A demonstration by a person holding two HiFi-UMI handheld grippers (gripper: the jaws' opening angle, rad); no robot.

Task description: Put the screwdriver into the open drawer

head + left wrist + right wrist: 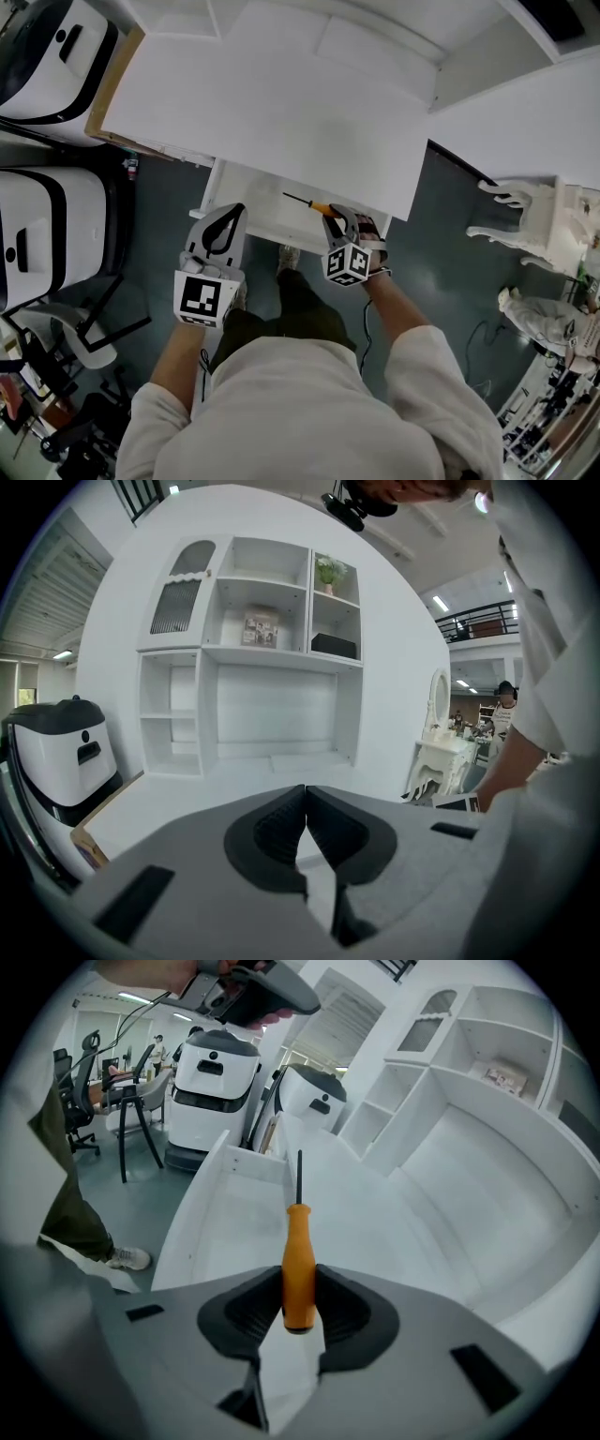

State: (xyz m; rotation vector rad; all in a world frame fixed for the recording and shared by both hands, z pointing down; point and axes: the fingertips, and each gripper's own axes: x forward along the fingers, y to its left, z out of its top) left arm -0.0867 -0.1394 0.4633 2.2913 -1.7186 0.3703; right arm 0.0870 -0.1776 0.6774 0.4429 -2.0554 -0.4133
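Straight ahead of the left gripper's fingers (277, 829) a white shelf unit (253, 667) stands on a white desk top (187, 794). High above them, in the top right bay, sits a small potted plant (327, 571). A dark box (333, 645) lies on the shelf just under it. Something like a printed box or frame (261, 630) stands in the middle bay. Left of those fingers is a white-and-black machine (61, 752). To their right stands a carved white dressing table (441, 761) with an oval mirror (439, 697), and past it a person (506, 700), small and far off. Up and left beyond the right gripper's fingers (246, 1314), a black chair (131, 1124) stands on the grey floor (122, 1204).
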